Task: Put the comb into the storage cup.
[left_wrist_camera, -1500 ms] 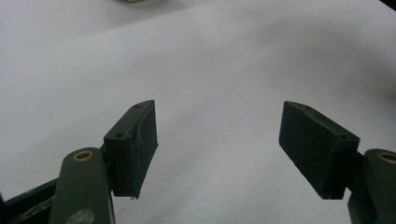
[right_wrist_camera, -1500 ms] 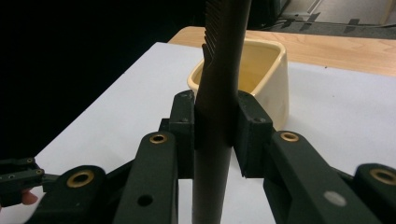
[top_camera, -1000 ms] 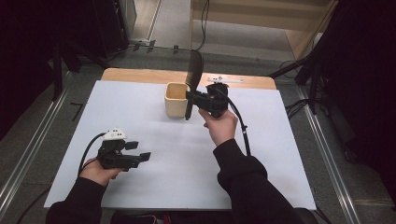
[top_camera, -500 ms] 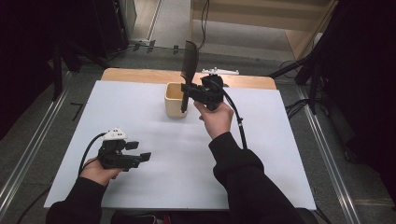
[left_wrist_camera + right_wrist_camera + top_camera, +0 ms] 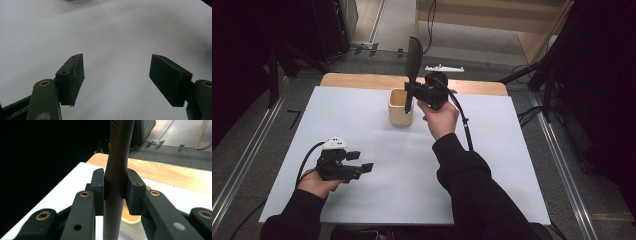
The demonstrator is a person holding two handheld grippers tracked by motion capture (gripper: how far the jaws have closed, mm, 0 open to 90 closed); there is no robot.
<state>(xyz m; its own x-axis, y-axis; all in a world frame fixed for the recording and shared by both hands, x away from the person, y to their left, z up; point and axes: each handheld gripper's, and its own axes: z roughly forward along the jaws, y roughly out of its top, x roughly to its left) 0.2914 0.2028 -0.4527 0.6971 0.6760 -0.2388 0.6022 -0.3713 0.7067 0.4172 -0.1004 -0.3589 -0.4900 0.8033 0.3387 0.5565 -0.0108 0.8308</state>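
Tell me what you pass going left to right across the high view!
Left tool open above the white sheet → cream cup → dark spatula gripped upright over the cup → right tool.

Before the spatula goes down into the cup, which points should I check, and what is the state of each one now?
1. Right hand-held gripper shut on the black spatula: ok.
2. Spatula near upright, blade on top: ok.
3. Handle's lower end at the mouth of the beige cup: ok.
4. How deep the handle sits inside the cup: cannot tell.
5. Cup standing upright on the white sheet: ok.
6. Left hand-held gripper open, holding nothing, apart from the cup: ok.
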